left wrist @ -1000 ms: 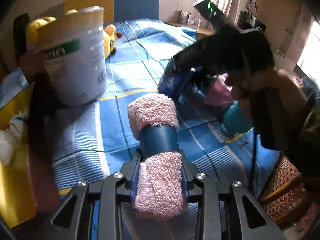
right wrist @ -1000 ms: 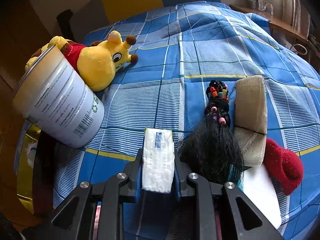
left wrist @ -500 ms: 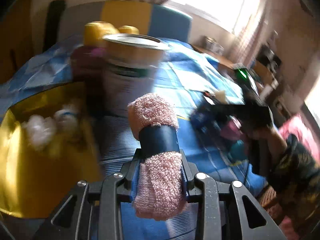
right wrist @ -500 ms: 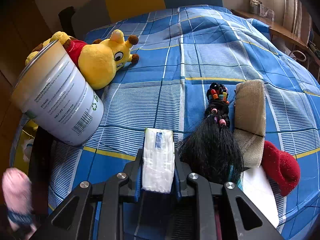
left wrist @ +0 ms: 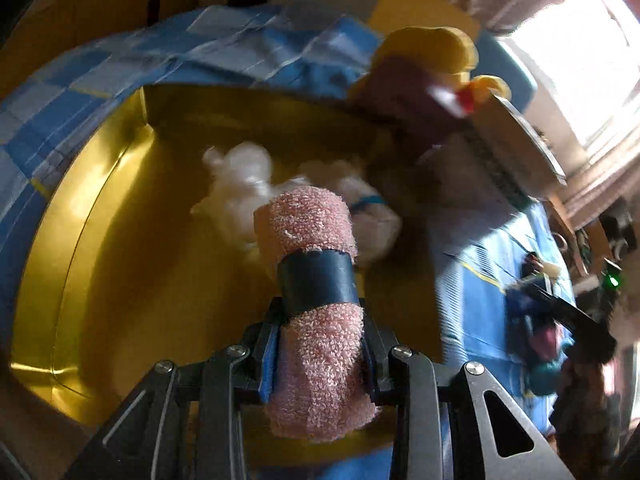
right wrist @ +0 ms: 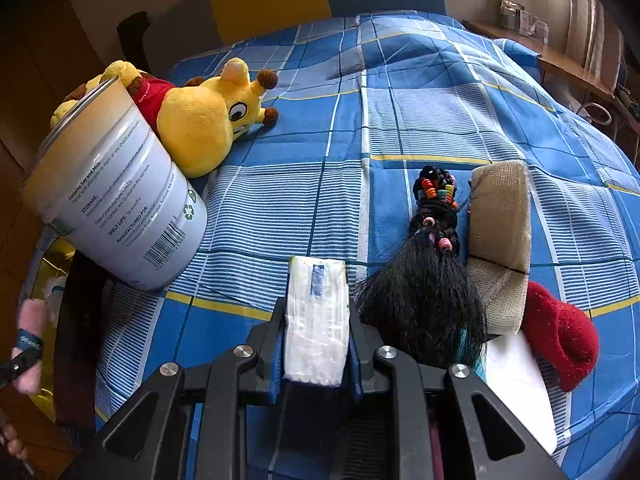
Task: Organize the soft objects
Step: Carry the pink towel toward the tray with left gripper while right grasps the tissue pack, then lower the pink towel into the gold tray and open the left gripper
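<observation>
In the left wrist view, our left gripper point(left wrist: 318, 354) held a rolled pink towel point(left wrist: 316, 320) with a dark band around its middle, the fingers point(left wrist: 267, 360) pinching its lower part on both sides. The roll stood at the centre of the frame over a gold box point(left wrist: 100, 240) that filled the left half. White soft items point(left wrist: 248, 184) lay inside the box, just past the top of the roll, blurred. At the upper right a yellow plush toy point(left wrist: 432, 52) and a tin can point(left wrist: 500, 152) stood by the box's far edge.

In the right wrist view, our right gripper point(right wrist: 316, 344) had its fingers point(right wrist: 276, 340) pressed on a white tissue pack point(right wrist: 316, 320), low in the centre of the frame, above a blue checked bedcover point(right wrist: 400, 100). To the right of it lay a black hair tassel with coloured beads point(right wrist: 434, 264), then a beige rolled cloth point(right wrist: 500, 232) touching it, and a red sock point(right wrist: 560, 332) at the lower right, with something white point(right wrist: 516, 384) below them. The can point(right wrist: 120, 200) leaned at the left, with the plush toy point(right wrist: 204, 120) against it behind. The pink towel point(right wrist: 30, 320) showed at the far left edge.
</observation>
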